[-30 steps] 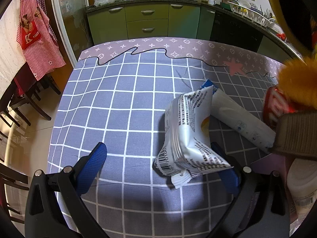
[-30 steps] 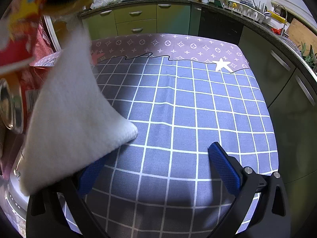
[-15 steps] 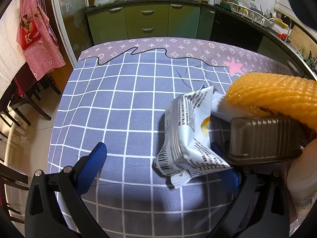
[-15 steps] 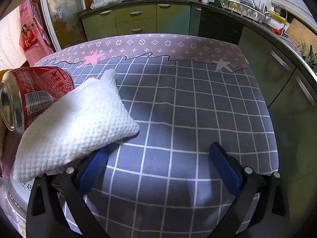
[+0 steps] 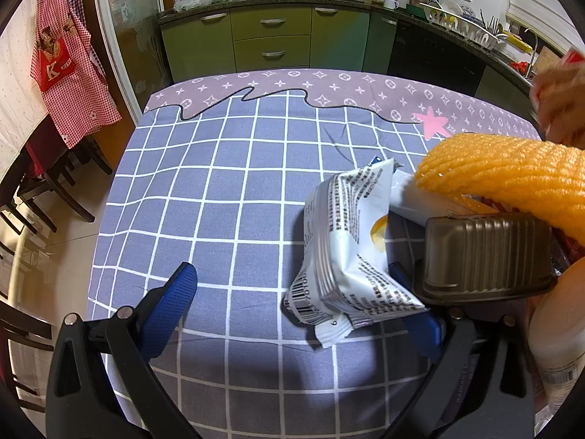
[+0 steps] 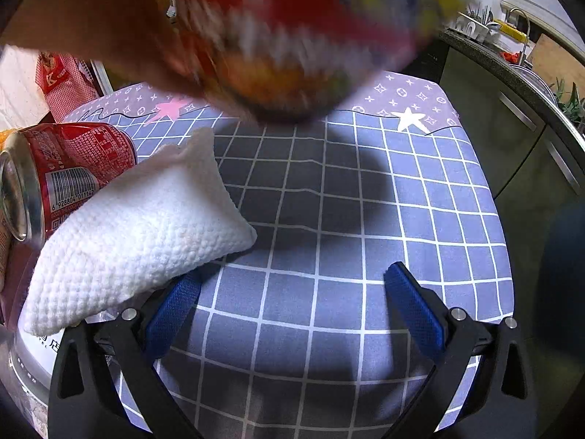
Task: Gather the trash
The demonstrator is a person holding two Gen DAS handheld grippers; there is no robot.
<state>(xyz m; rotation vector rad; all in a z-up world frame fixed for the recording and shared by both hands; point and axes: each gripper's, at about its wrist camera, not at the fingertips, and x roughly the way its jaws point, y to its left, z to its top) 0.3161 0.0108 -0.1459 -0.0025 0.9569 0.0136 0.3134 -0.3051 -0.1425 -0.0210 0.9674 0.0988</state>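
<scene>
Kitchen table (image 5: 237, 183) litter sits heaped between my idle, wide-open, empty left gripper (image 5: 292, 296) and right gripper (image 6: 292, 300), wrapper (image 5: 347, 252) nearest for collecting.

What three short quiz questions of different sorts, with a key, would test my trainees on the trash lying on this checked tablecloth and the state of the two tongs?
1. True or false: the left tongs are shut on the white snack wrapper.
2. Multiple choice: in the right wrist view, what does the red can touch? A) a glass jar B) the white textured pad C) a spoon
3. Fill in: the brown ribbed tray sits under an ______ foam net.

Key: 1 false, both the left tongs and the right tongs stand open and empty; 2 B; 3 orange.
</scene>
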